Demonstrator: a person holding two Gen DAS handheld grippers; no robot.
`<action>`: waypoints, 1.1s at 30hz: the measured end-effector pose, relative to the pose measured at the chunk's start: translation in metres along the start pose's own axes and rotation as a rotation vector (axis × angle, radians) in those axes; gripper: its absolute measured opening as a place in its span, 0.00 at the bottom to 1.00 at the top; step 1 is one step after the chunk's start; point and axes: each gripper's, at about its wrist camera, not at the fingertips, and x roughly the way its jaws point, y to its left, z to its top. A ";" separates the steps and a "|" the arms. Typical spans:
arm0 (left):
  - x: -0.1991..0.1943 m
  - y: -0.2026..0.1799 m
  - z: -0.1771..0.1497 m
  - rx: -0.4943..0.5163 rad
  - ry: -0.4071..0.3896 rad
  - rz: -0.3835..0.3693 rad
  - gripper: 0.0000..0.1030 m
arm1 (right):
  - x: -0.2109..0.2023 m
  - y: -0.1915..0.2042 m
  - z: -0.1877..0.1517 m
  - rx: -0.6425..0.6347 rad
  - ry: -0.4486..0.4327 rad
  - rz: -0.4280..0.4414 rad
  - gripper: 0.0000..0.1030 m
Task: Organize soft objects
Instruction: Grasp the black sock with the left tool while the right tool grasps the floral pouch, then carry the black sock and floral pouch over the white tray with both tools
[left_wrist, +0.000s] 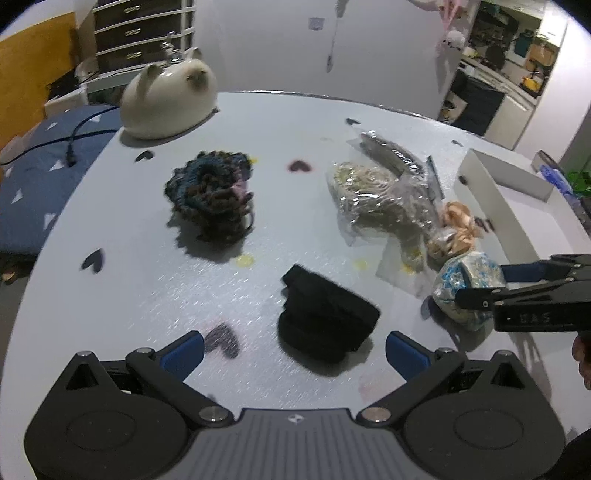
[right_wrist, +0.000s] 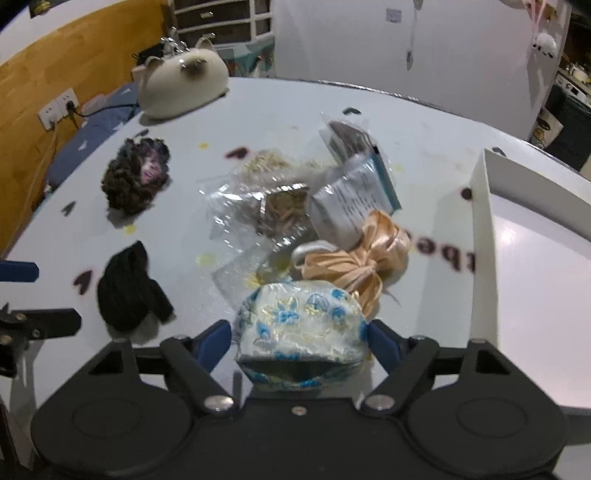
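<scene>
The right gripper (right_wrist: 300, 341) pinches the blue-flowered pouch (right_wrist: 301, 325) on the surface (right_wrist: 424, 147); the white tray (right_wrist: 484, 221) lies at three o'clock. A shallow hold on slippery fabric could let it slide out when lifted. The left gripper (left_wrist: 294, 349) hangs spread over the black cloth (left_wrist: 327, 319). The pouch's underside is hidden, and motion blur muddies the bagged items (right_wrist: 266, 199).

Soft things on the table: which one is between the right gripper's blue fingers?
The white pouch with blue flowers. It sits between the right gripper fingers; the black cloth and dark yarn bundle lie apart, off to the side.
</scene>
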 end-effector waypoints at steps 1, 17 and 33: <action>0.004 -0.001 0.002 0.001 0.000 -0.012 0.94 | 0.001 -0.001 -0.001 0.001 0.004 -0.008 0.67; 0.047 -0.017 0.013 0.222 0.019 -0.097 0.77 | -0.014 -0.009 -0.011 0.041 0.003 0.006 0.38; 0.041 -0.012 0.011 0.175 0.053 -0.158 0.27 | -0.023 -0.007 -0.013 0.058 -0.013 0.014 0.33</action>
